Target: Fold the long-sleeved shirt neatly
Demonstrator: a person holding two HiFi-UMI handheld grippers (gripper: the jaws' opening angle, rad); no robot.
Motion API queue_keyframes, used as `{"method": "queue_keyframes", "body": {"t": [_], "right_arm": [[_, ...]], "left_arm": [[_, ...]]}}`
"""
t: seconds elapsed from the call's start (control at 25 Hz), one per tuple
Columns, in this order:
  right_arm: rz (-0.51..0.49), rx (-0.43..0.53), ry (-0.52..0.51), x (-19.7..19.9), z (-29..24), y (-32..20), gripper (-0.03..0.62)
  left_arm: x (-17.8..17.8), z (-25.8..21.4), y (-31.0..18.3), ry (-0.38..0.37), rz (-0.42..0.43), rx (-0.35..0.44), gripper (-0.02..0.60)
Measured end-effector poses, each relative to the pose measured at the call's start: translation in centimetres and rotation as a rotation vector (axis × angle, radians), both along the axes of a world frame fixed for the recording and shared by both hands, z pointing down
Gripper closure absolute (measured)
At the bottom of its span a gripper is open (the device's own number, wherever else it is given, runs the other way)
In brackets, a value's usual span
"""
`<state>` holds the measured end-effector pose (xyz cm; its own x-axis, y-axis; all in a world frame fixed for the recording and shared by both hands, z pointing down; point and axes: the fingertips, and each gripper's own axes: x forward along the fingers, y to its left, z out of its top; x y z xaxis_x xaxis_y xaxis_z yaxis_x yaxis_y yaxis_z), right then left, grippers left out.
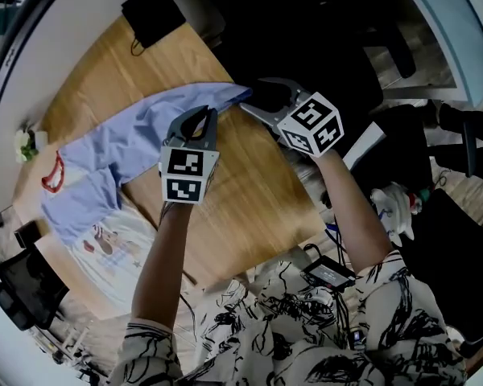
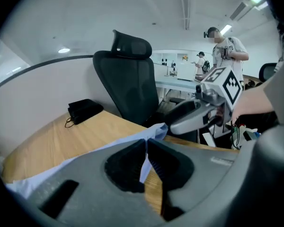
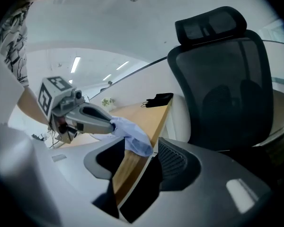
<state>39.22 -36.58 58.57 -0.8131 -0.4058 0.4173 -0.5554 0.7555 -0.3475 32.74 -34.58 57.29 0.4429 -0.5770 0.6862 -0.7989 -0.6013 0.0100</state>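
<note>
A light blue long-sleeved shirt (image 1: pixel 117 147) lies spread across the wooden table (image 1: pixel 241 191). One sleeve (image 1: pixel 217 96) stretches to the table's far edge. My left gripper (image 1: pixel 203 112) stands over the middle of that sleeve. In the left gripper view, the left gripper (image 2: pixel 146 145) is shut on a thin fold of the blue cloth (image 2: pixel 109 148). My right gripper (image 1: pixel 253 95) is at the sleeve's end by the table edge. In the right gripper view, the right gripper (image 3: pixel 143 149) is open, with the cuff (image 3: pixel 132 134) and the table edge between its pads.
A black pouch (image 1: pixel 153 14) lies at the table's far corner. A black office chair (image 3: pixel 227 79) stands just beyond the edge by the cuff. A white printed cloth (image 1: pixel 121 248) lies beside the shirt's body. People (image 2: pixel 225 46) stand in the background.
</note>
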Motion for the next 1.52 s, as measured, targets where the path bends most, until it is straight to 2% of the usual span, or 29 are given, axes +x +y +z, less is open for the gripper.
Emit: {"method": "queue_keyframes", "body": {"t": [0.2, 0.28, 0.32, 0.36, 0.64, 0.8, 0.92, 1.0, 1.2, 1.52], "right_arm": [[-0.022, 0.009, 0.047, -1.3, 0.6, -0.5, 0.409], [-0.002, 0.029, 0.060, -1.4, 0.3, -0.6, 0.476], [0.013, 0.048, 0.060, -1.4, -0.3, -0.7, 0.546], [0.023, 0.070, 0.054, -1.5, -1.1, -0.6, 0.571], [0.028, 0.159, 0.000, -4.0, -10.2, 1.6, 0.572], [0.049, 0.200, -0.065, -6.5, -18.5, 3.6, 0.574], [0.055, 0.211, -0.100, -9.6, -23.2, 5.6, 0.574], [0.057, 0.221, -0.110, -11.4, -25.5, 6.7, 0.574], [0.049, 0.224, -0.148, -15.7, -29.8, 8.9, 0.574], [0.000, 0.240, -0.156, -27.3, -33.0, 14.9, 0.574]], "left_arm": [[-0.9, -2.3, -1.3, 0.043, -0.007, 0.008, 0.563], [-1.2, -3.1, -1.7, 0.057, 0.000, 0.006, 0.563], [-1.3, -3.5, -1.8, 0.060, 0.009, 0.005, 0.563], [-1.5, -3.9, -1.9, 0.058, 0.017, 0.006, 0.563], [-5.1, -10.2, -3.1, 0.025, 0.055, 0.073, 0.563], [-7.5, -16.7, -4.3, -0.018, 0.156, 0.142, 0.561], [-9.0, -21.7, -4.2, -0.038, 0.252, 0.160, 0.561], [-10.2, -24.3, -3.9, -0.042, 0.282, 0.165, 0.561], [-14.4, -28.1, -1.8, -0.063, 0.263, 0.200, 0.561], [-26.0, -30.9, 4.0, 0.033, 0.206, 0.259, 0.561]]}}
